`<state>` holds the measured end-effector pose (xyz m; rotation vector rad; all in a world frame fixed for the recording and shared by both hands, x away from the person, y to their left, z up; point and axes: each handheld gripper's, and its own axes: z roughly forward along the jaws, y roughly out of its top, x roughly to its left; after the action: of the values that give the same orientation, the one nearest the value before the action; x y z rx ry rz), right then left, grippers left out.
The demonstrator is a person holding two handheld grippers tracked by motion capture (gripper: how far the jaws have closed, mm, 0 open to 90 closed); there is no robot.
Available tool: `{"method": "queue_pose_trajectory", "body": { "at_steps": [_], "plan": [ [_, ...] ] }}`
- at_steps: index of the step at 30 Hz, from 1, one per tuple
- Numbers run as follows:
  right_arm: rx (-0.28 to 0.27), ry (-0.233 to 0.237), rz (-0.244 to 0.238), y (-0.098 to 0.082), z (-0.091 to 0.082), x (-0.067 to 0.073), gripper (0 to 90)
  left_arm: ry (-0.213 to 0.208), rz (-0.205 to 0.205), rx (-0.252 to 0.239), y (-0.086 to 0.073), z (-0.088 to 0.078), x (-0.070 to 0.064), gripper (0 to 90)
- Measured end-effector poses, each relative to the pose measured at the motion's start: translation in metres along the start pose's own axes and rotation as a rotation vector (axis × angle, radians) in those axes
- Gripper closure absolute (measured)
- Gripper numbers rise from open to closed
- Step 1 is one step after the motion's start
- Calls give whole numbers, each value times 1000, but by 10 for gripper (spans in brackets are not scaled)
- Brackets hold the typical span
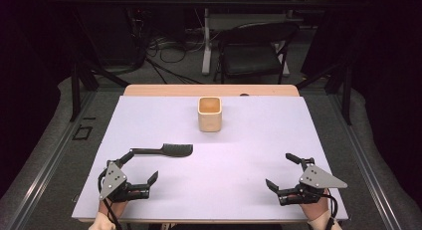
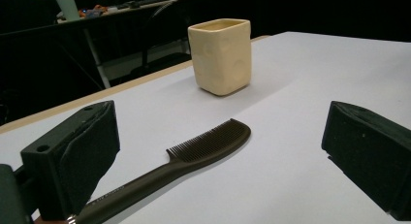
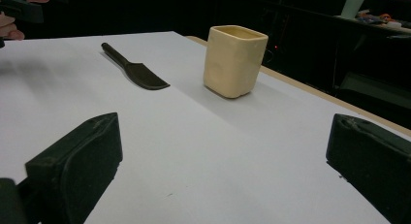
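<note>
With both grippers (image 1: 140, 164) (image 1: 282, 169) gaping wide and empty, the comb (image 1: 166, 150) is lying ungrasped, well apart from the cup (image 1: 209, 114).

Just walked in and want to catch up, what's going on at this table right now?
A person holds a hand-held gripper in each hand over a white table. The left hand-held gripper stands open with the handle end of a dark comb lying flat on the table by its jaws, not gripped. The right hand-held gripper is open too, with nothing between its jaws. A cream square cup stands upright farther back, apart from the comb.
</note>
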<state>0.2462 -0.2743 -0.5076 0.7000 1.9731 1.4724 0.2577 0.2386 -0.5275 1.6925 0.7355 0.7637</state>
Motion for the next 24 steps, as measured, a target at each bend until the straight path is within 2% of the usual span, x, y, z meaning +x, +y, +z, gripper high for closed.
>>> {"method": "queue_pose_trajectory", "body": {
  "at_steps": [19, 24],
  "plan": [
    [10, 4, 3, -2, 3, -1, 0, 33, 5, 31, 2, 5, 5, 2],
    [14, 5, 6, -2, 3, -1, 0, 49, -8, 38, 3, 7, 8, 2]
  ]
}}
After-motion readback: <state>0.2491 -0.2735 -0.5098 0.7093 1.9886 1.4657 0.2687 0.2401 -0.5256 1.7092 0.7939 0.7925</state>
